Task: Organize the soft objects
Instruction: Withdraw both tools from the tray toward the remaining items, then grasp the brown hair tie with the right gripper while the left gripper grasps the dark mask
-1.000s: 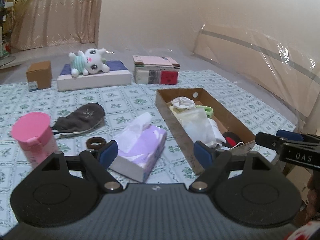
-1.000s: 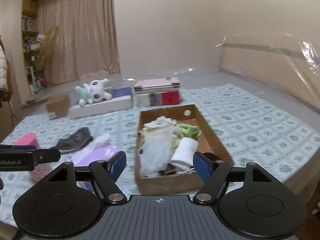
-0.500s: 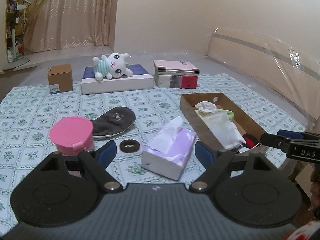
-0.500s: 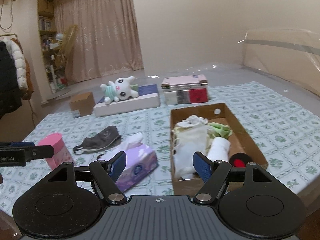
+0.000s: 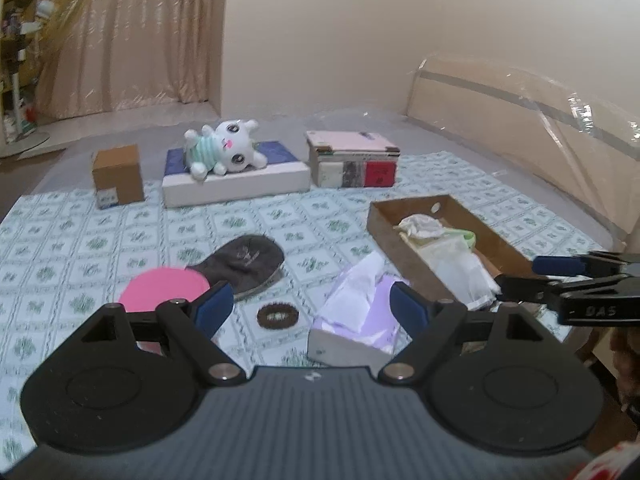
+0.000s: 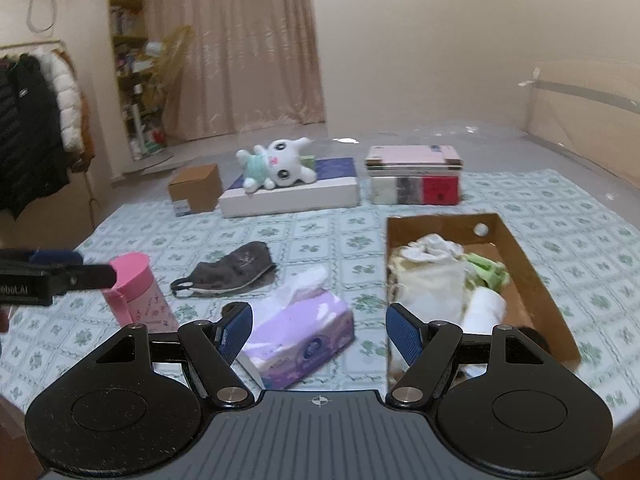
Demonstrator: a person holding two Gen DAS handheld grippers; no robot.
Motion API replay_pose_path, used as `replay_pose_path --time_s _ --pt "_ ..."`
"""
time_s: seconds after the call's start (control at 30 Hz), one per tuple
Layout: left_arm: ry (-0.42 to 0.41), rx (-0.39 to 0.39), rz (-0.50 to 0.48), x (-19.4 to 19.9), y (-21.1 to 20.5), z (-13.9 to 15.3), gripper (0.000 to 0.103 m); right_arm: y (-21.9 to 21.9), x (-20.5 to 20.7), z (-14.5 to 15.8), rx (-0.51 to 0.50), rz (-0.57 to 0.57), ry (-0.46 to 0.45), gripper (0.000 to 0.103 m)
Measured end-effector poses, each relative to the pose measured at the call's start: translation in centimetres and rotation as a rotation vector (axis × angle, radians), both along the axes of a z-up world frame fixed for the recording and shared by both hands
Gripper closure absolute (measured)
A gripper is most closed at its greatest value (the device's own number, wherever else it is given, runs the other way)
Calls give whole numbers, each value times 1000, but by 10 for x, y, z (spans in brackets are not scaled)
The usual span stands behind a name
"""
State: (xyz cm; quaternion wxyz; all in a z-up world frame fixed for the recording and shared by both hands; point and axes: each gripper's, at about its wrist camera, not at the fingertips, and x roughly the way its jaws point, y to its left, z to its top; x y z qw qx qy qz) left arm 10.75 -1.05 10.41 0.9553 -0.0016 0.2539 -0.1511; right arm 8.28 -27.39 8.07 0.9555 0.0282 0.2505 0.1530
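Note:
A brown cardboard tray [image 6: 532,276] [image 5: 496,240] on the right of the patterned cloth holds white and green soft items [image 6: 436,276]. A dark grey face mask [image 6: 236,266] [image 5: 244,262], a purple tissue box [image 6: 304,340] [image 5: 360,316] and a dark hair tie [image 5: 277,315] lie left of it. A white plush bunny [image 6: 276,164] [image 5: 224,152] lies on a flat white box at the back. My left gripper [image 5: 308,308] is open and empty above the hair tie. My right gripper [image 6: 318,330] is open and empty over the tissue box and the tray's near end.
A pink cup [image 6: 138,292] [image 5: 164,288] stands at the front left. A small brown carton [image 6: 196,186], the flat white box [image 6: 292,196] and a stack of boxes [image 6: 414,180] line the back. Jackets [image 6: 36,128] hang at far left. A plastic-wrapped headboard [image 5: 520,120] stands right.
Both grippers have pulled back and risen, so the whole cloth and the back row of boxes show. Both stay open and empty.

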Motion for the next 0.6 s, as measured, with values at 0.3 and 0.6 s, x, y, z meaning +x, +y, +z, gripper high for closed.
replay_pose_path --time_s 0.3,0.6 --pt "-46 84 -96 47 45 25 19 35 63 2 -138 215 35 30" --pt "-36 206 -133 117 88 27 18 95 131 -14 -292 467 104 30"
